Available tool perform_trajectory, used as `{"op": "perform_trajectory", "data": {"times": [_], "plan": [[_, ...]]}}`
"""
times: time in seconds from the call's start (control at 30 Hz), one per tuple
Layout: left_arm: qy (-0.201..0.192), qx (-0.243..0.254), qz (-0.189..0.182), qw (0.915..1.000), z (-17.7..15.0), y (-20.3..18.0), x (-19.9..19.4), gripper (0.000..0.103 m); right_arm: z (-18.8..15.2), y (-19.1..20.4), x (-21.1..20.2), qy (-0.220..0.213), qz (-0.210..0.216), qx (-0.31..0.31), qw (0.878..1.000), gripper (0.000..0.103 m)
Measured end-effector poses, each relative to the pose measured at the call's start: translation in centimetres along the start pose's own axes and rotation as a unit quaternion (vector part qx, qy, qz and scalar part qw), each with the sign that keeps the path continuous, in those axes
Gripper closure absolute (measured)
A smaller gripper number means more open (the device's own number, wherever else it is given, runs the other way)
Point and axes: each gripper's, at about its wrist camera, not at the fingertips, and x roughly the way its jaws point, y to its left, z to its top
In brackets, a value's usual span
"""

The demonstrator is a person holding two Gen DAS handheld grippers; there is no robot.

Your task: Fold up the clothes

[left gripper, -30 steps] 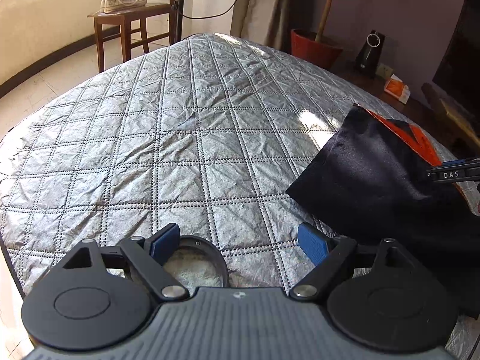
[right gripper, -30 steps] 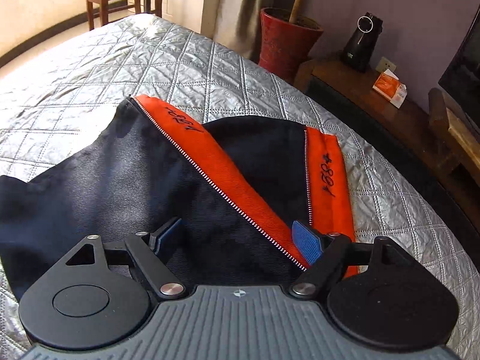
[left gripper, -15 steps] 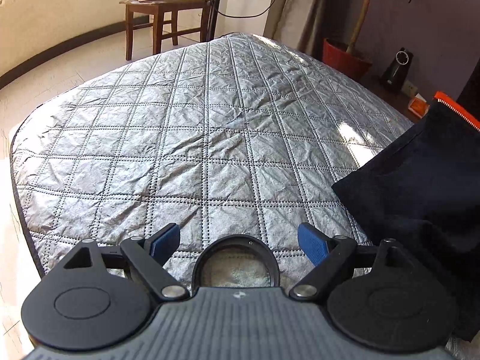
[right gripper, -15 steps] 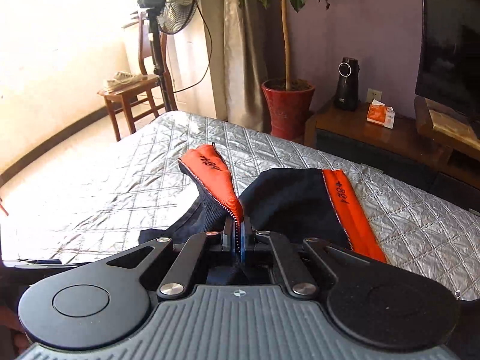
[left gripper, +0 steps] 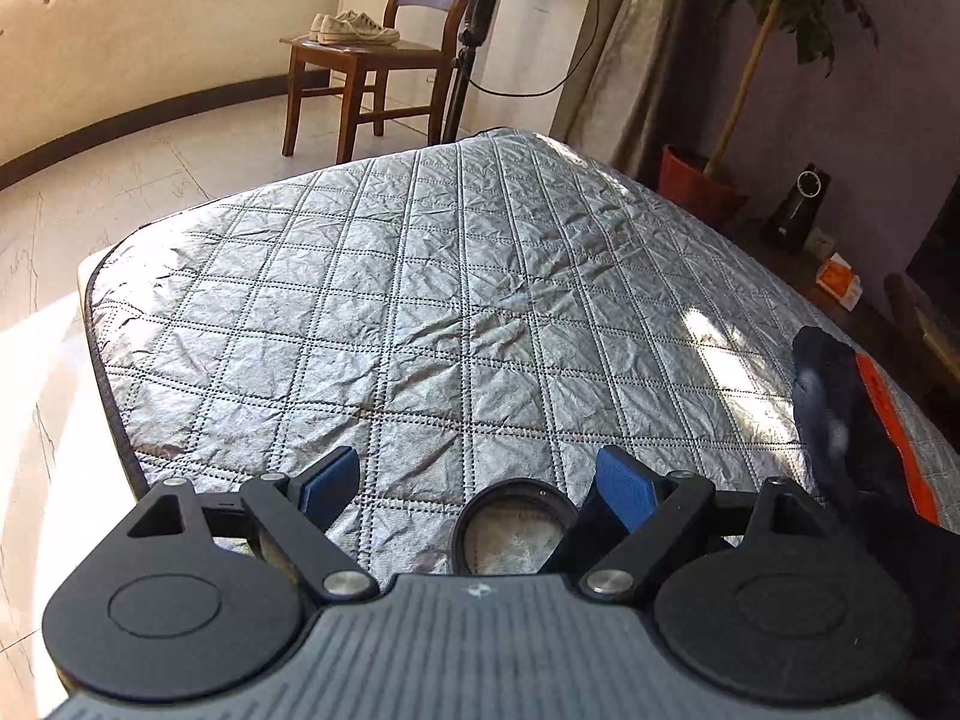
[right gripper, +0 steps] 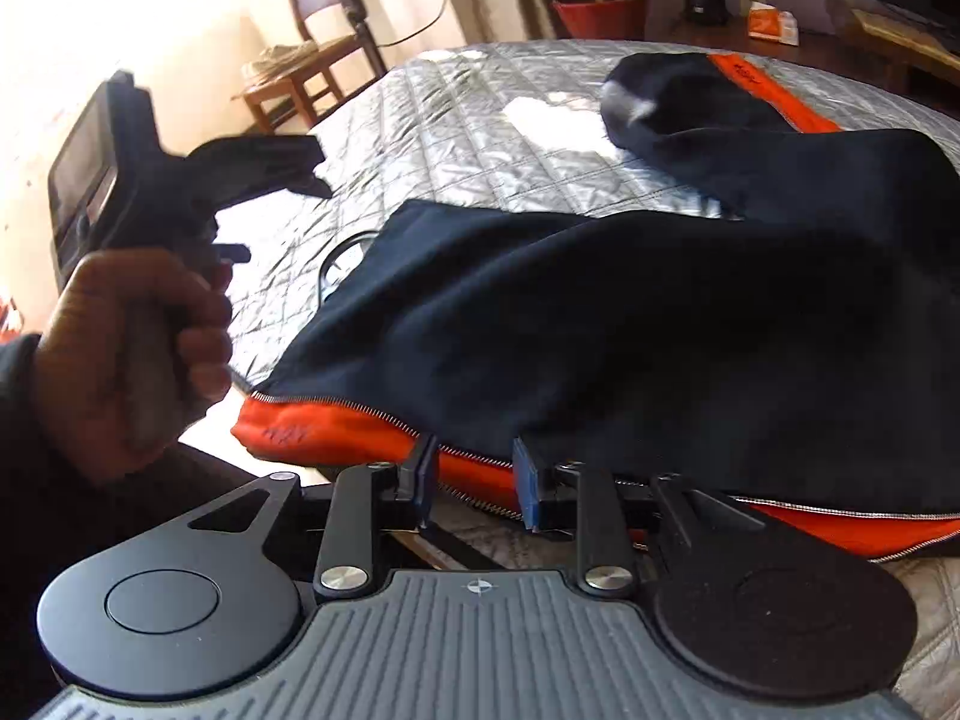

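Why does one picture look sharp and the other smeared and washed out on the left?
Left wrist view: sharp, sun patches on the quilt, straight edges bent by the fisheye lens. Right wrist view: motion blur smears the hand and the left gripper; the window side is overexposed to white, while the jacket stays dark.

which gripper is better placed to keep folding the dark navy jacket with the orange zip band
Right. The right gripper sits at the dark navy jacket's orange zip band, its jaws having just been opening with the edge between them. The left gripper is open over bare grey quilted cover.
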Motion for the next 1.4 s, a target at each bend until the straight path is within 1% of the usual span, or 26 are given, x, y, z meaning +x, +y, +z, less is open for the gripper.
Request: {"op": "perform_trajectory", "data": {"times": [0.03, 0.1, 0.13, 0.2, 0.23, 0.27, 0.4, 0.47, 0.5, 0.53, 0.57, 0.6, 0.67, 0.7, 0.8, 0.83, 0.87, 0.93, 0.97, 1.03, 1.07, 1.1, 1.17, 1.27, 1.33, 1.4], "plan": [[0.000, 0.004, -0.001, 1.0000, 0.0, -0.3, 0.1, 0.019, 0.4, -2.4, -1.3, -0.021, -0.036, 0.040, 0.998, 0.038], [0.004, 0.011, -0.004, 0.9999, -0.1, -0.8, 0.4, 0.019, 0.4, -8.2, -3.8, -0.062, -0.120, 0.140, 0.981, 0.035], [0.005, 0.015, -0.005, 0.9999, -0.2, -1.1, 0.5, 0.019, 0.1, -11.4, -5.0, -0.081, -0.162, 0.199, 0.963, 0.034], [0.004, 0.024, -0.008, 0.9997, -0.4, -1.7, 0.7, 0.019, -1.7, -17.6, -6.8, -0.108, -0.218, 0.320, 0.916, 0.034], [0.004, 0.028, -0.009, 0.9996, -0.4, -1.9, 0.7, 0.019, -2.6, -20.1, -7.3, -0.113, -0.231, 0.357, 0.898, 0.036], [0.004, 0.031, -0.009, 0.9995, -0.5, -2.2, 0.8, 0.019, -3.4, -22.1, -7.5, -0.113, -0.237, 0.380, 0.887, 0.036], [0.006, 0.041, -0.012, 0.9991, -0.8, -3.3, 1.3, 0.019, -5.0, -26.8, -5.8, -0.105, -0.231, 0.395, 0.883, 0.040], [0.007, 0.048, -0.014, 0.9987, -1.0, -3.8, 1.4, 0.019, -4.6, -27.9, -4.8, -0.103, -0.221, 0.389, 0.889, 0.034], [0.007, 0.049, -0.016, 0.9986, -1.1, -3.9, 1.4, 0.019, -4.4, -28.1, -4.5, -0.107, -0.214, 0.383, 0.892, 0.025], [0.007, 0.050, -0.017, 0.9986, -1.1, -4.1, 1.4, 0.019, -4.0, -28.0, -4.3, -0.108, -0.208, 0.375, 0.897, 0.032], [0.007, 0.049, -0.017, 0.9986, -1.2, -4.2, 1.5, 0.019, -3.4, -27.9, -4.1, -0.097, -0.212, 0.363, 0.902, 0.046], [0.009, 0.049, -0.019, 0.9986, -1.2, -4.3, 1.5, 0.019, -3.0, -27.7, -4.2, -0.094, -0.220, 0.351, 0.905, 0.074], [0.015, 0.047, -0.023, 0.9985, -1.4, -4.7, 1.7, 0.018, -2.8, -27.7, -4.7, -0.104, -0.214, 0.352, 0.905, 0.078], [0.019, 0.046, -0.025, 0.9985, -1.5, -4.9, 1.8, 0.018, -3.0, -27.8, -5.4, -0.118, -0.215, 0.364, 0.898, 0.079], [0.023, 0.055, -0.034, 0.9977, -1.8, -5.7, 1.8, 0.018, -4.3, -28.0, -7.3, -0.153, -0.249, 0.399, 0.869, 0.079], [0.022, 0.061, -0.038, 0.9972, -2.0, -6.1, 1.8, 0.018, -4.7, -27.8, -7.5, -0.149, -0.263, 0.398, 0.866, 0.079], [0.022, 0.068, -0.042, 0.9966, -2.1, -6.4, 1.8, 0.018, -5.1, -27.3, -7.3, -0.134, -0.274, 0.380, 0.873, 0.078], [0.023, 0.084, -0.043, 0.9952, -2.4, -7.3, 1.8, 0.018, -5.3, -26.4, -7.1, -0.096, -0.299, 0.353, 0.881, 0.064], [0.025, 0.090, -0.043, 0.9946, -2.6, -7.6, 1.9, 0.018, -5.3, -25.9, -7.5, -0.095, -0.319, 0.344, 0.878, 0.061], [0.032, 0.095, -0.048, 0.9938, -2.7, -7.9, 2.1, 0.018, -5.1, -24.6, -9.1, -0.127, -0.377, 0.321, 0.859, 0.058], [0.034, 0.096, -0.048, 0.9936, -2.8, -8.1, 2.3, 0.018, -4.7, -23.9, -9.6, -0.136, -0.397, 0.301, 0.856, 0.058], [0.035, 0.097, -0.047, 0.9936, -2.8, -8.2, 2.4, 0.018, -4.1, -23.3, -10.0, -0.151, -0.391, 0.282, 0.863, 0.059], [0.036, 0.095, -0.047, 0.9937, -2.6, -8.2, 2.7, 0.018, -1.9, -21.7, -9.8, -0.162, -0.345, 0.228, 0.896, 0.058], [0.040, 0.090, -0.042, 0.9943, -2.3, -8.0, 3.0, 0.018, 2.6, -19.1, -6.6, -0.146, -0.281, 0.140, 0.938, 0.047], [0.042, 0.088, -0.034, 0.9946, -2.1, -7.8, 3.3, 0.018, 6.5, -17.2, -3.0, -0.131, -0.240, 0.093, 0.957, 0.033], [0.043, 0.083, -0.027, 0.9952, -1.8, -7.5, 3.6, 0.018, 10.2, -15.1, 0.7, -0.116, -0.197, 0.044, 0.973, 0.034]]}}
